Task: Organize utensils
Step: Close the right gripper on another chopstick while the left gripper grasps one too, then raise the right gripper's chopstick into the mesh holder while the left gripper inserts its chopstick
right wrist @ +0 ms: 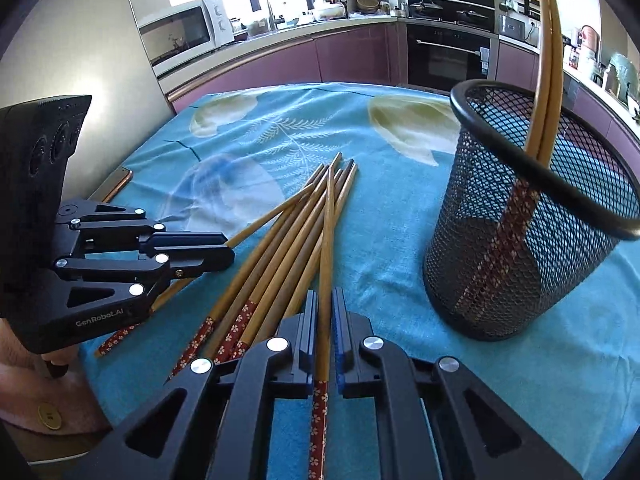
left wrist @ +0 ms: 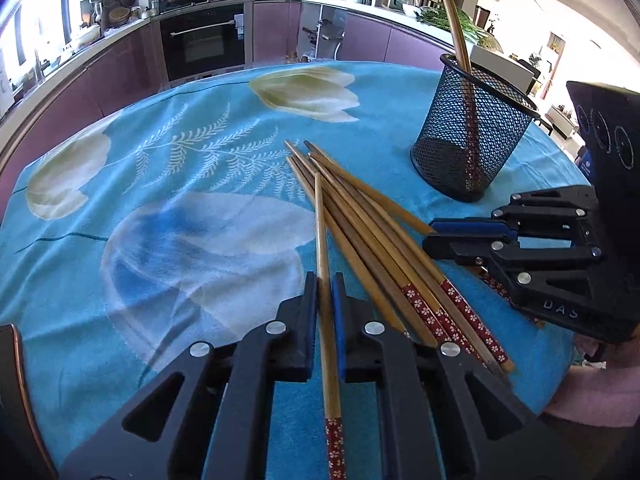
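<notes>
Several bamboo chopsticks (left wrist: 384,256) with red flowered ends lie in a loose fan on the blue tablecloth (left wrist: 160,208), their tips pointing away. My left gripper (left wrist: 324,280) is shut on one chopstick (left wrist: 322,220) that rises out of the pile. My right gripper (right wrist: 326,296) is shut on another chopstick (right wrist: 329,220) lying over the pile (right wrist: 276,236). Each gripper shows in the other view, the right gripper (left wrist: 430,236) and the left gripper (right wrist: 228,248), both low at the pile's near end. A black mesh holder (left wrist: 472,136) (right wrist: 520,240) stands upright to the right with two chopsticks (right wrist: 546,60) in it.
A phone with a copper rim (right wrist: 118,182) lies at the table's left edge. The round table ends close behind the holder. Purple kitchen cabinets and a built-in oven (left wrist: 202,46) run along the back. A pink sleeve (left wrist: 592,396) shows under the right gripper.
</notes>
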A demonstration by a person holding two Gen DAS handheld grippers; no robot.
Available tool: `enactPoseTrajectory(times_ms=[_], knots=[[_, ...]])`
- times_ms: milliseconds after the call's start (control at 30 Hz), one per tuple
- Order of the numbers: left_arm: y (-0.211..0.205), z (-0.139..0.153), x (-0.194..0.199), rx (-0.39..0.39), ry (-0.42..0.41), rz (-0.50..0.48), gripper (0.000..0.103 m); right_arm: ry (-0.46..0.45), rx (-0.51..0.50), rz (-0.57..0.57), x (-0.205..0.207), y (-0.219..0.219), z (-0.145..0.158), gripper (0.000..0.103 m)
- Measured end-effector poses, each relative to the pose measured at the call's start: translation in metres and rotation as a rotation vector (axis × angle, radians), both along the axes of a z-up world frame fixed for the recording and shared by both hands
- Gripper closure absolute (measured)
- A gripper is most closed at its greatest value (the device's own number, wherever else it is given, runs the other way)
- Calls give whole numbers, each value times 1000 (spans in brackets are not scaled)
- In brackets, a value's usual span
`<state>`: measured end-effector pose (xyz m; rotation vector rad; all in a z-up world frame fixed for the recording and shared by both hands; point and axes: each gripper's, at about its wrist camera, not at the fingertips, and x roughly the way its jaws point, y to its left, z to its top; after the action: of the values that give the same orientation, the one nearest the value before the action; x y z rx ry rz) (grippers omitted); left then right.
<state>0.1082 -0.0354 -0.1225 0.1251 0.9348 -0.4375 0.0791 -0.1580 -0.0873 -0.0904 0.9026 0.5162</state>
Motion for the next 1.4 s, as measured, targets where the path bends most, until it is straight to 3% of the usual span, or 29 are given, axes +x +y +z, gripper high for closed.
enactPoseTrajectory(times_ms=[233,300,500,1100,1400], knots=[[-2,-1,5,-8,8,-23,90,-4,6,-3,7,2,0,96],[-3,0,6,3,4,-9,95,-11,13,-3,4,0,2,97],[0,13,-1,-28,-14,-15,96,-79,58,-8,-6,-10,25,97],[16,127,-41,-284,-204,-132,96,-273,242,-90,-28,-70,101,97],[6,179,-31,-387,-330,-160,96,-386,270,-134,-25,-95,133,97]])
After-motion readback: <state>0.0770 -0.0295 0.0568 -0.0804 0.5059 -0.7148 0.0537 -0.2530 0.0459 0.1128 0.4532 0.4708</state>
